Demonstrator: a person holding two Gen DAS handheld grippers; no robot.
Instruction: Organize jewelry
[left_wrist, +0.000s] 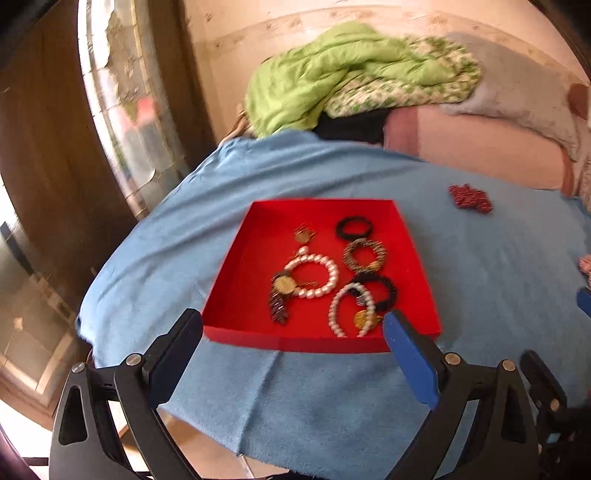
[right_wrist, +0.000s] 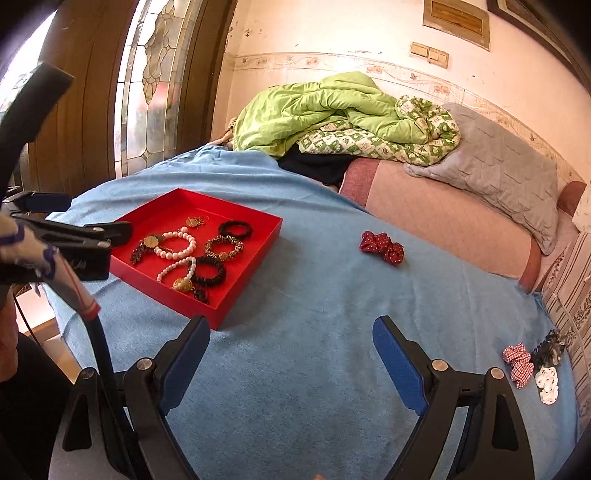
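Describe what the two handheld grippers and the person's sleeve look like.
Both the left gripper and right gripper have black plastic frames with silver pivot bolts, triangular cut-outs and blue pads lining the fingers. In the right wrist view, a white sleeve with purple print and a red cuff edge shows, with a black cable below.

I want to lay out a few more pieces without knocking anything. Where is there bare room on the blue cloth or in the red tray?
The widest bare stretch of blue cloth lies between the red tray and the red dotted scrunchie, running toward the camera. The tray's left side and far corner are bare. Crowded: the tray's middle and right, and the gingham scrunchie cluster at the right edge.
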